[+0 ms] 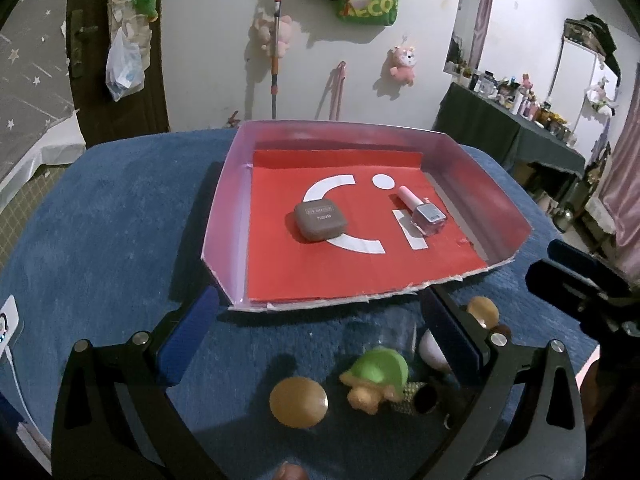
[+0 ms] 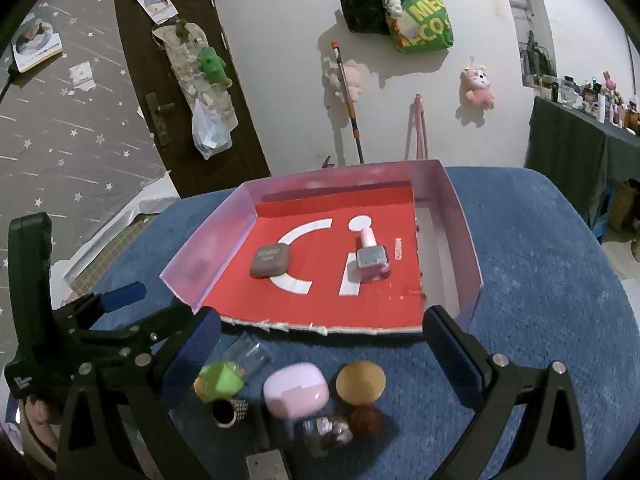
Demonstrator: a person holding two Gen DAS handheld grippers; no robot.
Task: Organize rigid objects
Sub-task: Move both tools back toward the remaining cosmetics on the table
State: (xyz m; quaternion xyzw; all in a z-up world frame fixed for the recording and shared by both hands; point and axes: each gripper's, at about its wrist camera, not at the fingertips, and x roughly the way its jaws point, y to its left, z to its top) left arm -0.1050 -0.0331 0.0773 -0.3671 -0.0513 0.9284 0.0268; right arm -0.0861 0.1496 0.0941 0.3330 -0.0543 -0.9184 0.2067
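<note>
On the blue worktop, the pink case is best straddled squarely by the right gripper, jaws wide, empty, then boxed in the tray.

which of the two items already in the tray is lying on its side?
The nail polish bottle, pink cap pointing toward the tray's back wall. The brown compact case to its left lies flat on its base.

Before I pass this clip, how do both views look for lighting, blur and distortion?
Left wrist view: dim room light, fisheye bends the tray walls, dark corner vignette; the green turtle toy between the left tongs is soft. Right wrist view: same curving; the pink case between the right tongs is slightly blurred, the nail polish bottle reasonably sharp.
</note>
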